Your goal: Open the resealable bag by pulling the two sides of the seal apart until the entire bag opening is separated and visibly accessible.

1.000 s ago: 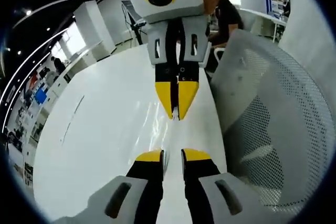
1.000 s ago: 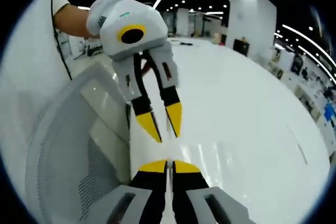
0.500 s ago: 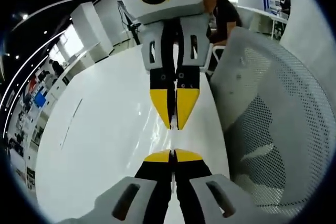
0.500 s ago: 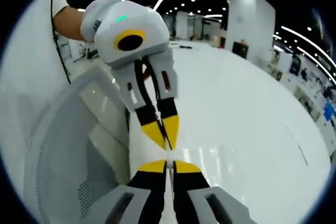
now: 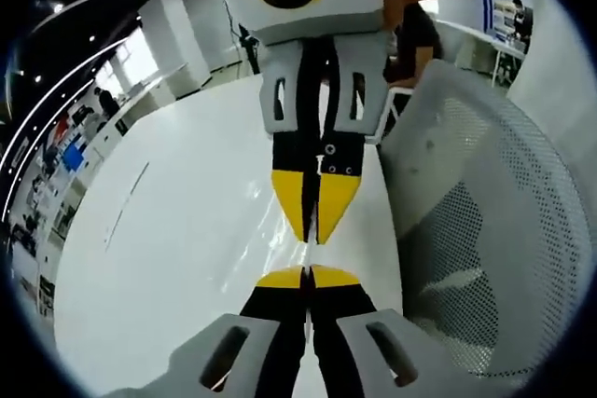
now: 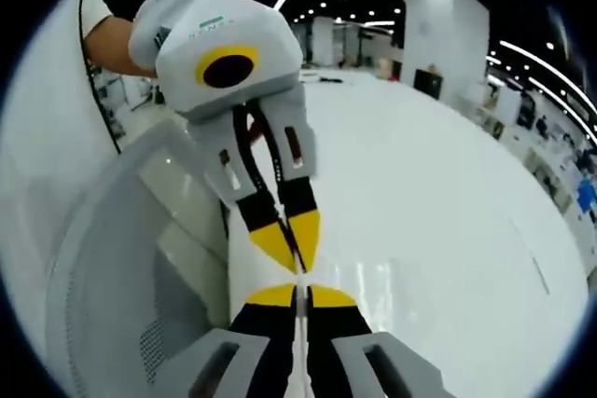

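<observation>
Meeting tip to tip above the white worktop (image 5: 168, 258), left gripper (image 5: 307, 276) and right gripper (image 6: 297, 294) both closed tight on a thin clear bag (image 6: 298, 361) edge between them, ready to pull straight apart.

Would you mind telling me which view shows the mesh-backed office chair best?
The left gripper view: the chair spreads over its right half, the mesh holes of the backrest plain to see, beside the white table. The right gripper view shows it at lower left, mostly its smooth frame, with a small patch of mesh.
</observation>
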`<state>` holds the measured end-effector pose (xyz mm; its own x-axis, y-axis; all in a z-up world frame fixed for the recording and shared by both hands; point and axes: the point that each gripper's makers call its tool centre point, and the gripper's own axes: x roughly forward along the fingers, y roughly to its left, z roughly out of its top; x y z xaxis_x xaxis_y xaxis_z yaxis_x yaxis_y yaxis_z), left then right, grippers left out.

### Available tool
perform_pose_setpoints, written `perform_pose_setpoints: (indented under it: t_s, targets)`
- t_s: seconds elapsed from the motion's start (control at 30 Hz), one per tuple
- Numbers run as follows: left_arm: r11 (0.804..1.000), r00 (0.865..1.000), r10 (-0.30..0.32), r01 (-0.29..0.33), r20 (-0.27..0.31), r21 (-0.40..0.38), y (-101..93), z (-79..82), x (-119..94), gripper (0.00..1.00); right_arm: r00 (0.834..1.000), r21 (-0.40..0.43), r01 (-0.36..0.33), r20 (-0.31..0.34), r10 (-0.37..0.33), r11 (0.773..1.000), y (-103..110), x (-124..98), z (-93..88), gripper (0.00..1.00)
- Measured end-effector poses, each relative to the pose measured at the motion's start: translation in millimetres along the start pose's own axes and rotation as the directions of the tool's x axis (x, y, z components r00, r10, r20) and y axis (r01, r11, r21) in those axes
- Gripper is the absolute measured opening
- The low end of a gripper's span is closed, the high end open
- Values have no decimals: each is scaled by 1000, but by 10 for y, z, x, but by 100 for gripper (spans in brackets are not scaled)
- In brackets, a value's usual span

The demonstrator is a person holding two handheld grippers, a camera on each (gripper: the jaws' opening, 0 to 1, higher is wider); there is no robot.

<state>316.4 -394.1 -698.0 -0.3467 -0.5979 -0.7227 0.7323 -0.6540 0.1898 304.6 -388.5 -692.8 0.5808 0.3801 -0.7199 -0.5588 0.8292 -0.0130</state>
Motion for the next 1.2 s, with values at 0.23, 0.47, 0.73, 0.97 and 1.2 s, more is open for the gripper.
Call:
perform_pose_setpoints:
  t_s: [0.23, 0.47, 0.73, 0.97, 1.2]
  targets:
    - [999, 1000, -5, 5, -2, -34, -10, -37, 8, 0, 999, -2, 13, -32, -13, 1000, -22, -115, -182, 0]
    - [999, 1000, -5, 5, -7, -43, -18, -55, -7, 0, 996, -4, 35, -81, -35, 999, -37, -288, -412, 0]
    - [999, 1000, -19, 19, 3, -44, -56, -46, -10, 0, 993, 5, 58, -107, -58, 998, -41, -409, -620, 0]
    - [1000, 1000, -2, 2, -10, -11, -72, -45, -1, 0, 991, -10, 80, -109, -81, 997, -39, -399, -620, 0]
    - [999, 1000, 11, -10, -1, 42, -85, -58, -8, 0, 997, 81, 59, -62, -54, 995, -3, -430, -497, 6]
